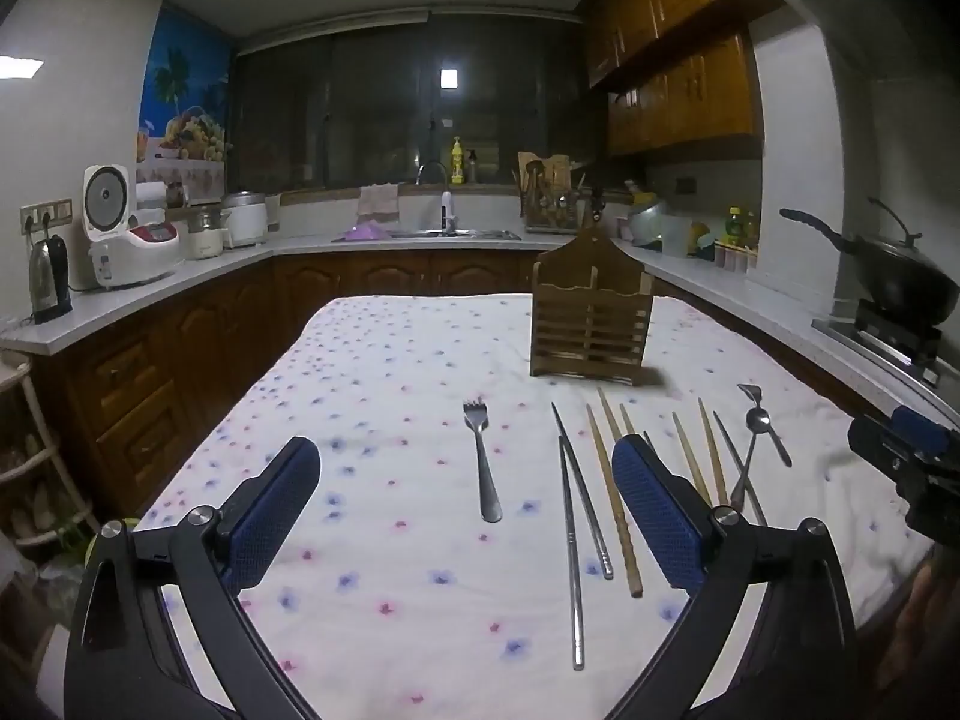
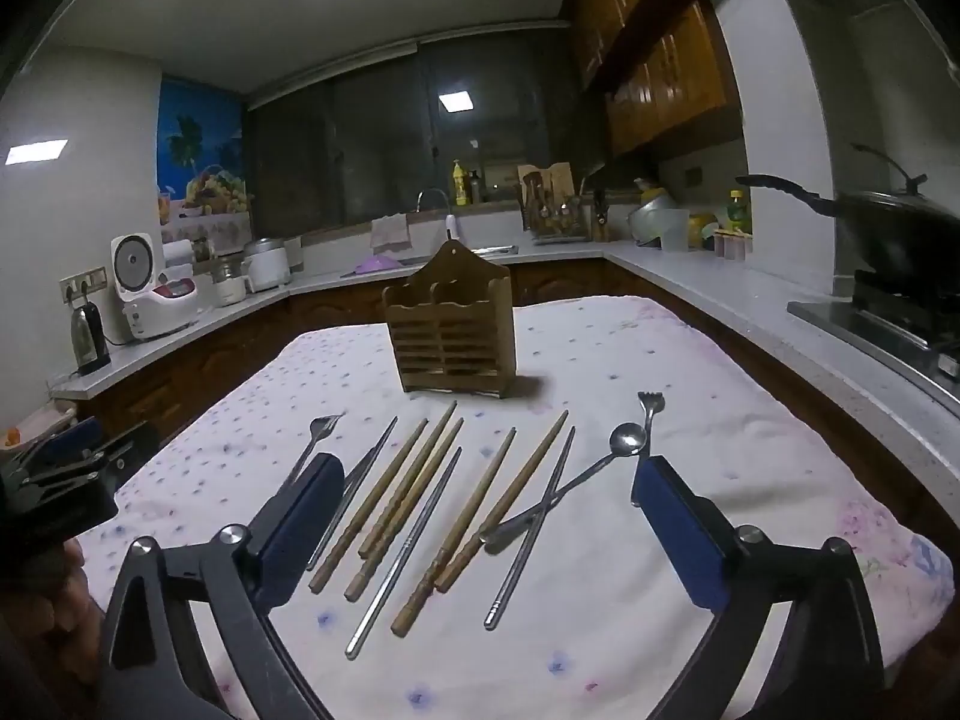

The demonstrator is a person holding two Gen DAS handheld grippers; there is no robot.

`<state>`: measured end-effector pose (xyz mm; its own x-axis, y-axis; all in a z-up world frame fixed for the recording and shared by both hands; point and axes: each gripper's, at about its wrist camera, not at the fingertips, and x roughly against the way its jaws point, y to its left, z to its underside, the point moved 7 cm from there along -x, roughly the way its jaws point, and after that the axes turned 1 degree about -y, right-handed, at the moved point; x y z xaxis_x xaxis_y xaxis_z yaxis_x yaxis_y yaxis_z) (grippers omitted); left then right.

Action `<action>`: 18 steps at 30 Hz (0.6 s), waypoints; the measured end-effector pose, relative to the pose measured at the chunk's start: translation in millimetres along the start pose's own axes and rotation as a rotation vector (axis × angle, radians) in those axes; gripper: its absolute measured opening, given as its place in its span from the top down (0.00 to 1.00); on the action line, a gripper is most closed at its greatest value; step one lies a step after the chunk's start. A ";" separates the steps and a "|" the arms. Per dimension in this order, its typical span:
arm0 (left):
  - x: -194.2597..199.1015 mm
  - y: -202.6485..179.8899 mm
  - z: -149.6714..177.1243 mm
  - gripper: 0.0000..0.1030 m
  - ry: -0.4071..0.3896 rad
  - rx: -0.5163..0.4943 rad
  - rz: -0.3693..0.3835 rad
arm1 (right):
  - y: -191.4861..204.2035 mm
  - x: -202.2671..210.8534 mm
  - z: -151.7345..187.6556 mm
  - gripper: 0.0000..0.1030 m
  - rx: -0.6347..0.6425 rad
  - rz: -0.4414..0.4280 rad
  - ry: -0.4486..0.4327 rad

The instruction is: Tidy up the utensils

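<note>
Nothing is sorted yet: your left gripper (image 1: 465, 504) and right gripper (image 2: 486, 516) both gape wide, empty. Chopsticks (image 2: 384, 504), forks and spoon (image 2: 627, 439) lie on the cloth; the wooden holder (image 2: 450, 336) waits empty at twelve o'clock.

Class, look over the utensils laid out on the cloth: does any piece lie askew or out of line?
Yes. The small metal spoon lies slanted across a metal chopstick, while the wooden chopsticks lie roughly parallel.

Left tool (image 1: 465, 504) and right tool (image 2: 486, 516) both tilt slightly downward, jaws wide apart, gripping nothing.
</note>
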<state>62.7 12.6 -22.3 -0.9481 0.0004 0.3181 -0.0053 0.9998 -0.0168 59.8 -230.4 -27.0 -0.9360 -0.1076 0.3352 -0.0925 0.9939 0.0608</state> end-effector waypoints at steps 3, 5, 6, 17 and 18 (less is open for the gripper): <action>0.4 0.7 -0.7 0.03 -0.002 -0.002 -0.004 | 1.2 -0.5 -0.3 0.04 0.002 -0.004 0.002; 0.8 0.9 -1.2 0.03 0.000 -0.001 -0.002 | 1.5 -0.8 -0.9 0.04 0.003 -0.004 0.002; 0.6 1.8 -1.1 0.03 -0.001 0.000 -0.003 | 1.3 -1.0 -1.0 0.04 0.003 -0.005 0.002; 0.8 1.9 -1.6 0.02 -0.002 -0.001 -0.001 | 2.3 -0.6 -1.3 0.04 0.002 -0.006 0.002; 0.9 3.3 -1.8 0.02 -0.002 0.000 -0.001 | 2.6 -0.6 -1.3 0.04 0.002 -0.006 0.002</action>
<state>62.4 15.8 -20.4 -0.9488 -0.0005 0.3159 -0.0061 0.9998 -0.0169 60.6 -227.8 -25.9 -0.9347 -0.1135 0.3368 -0.0987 0.9933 0.0608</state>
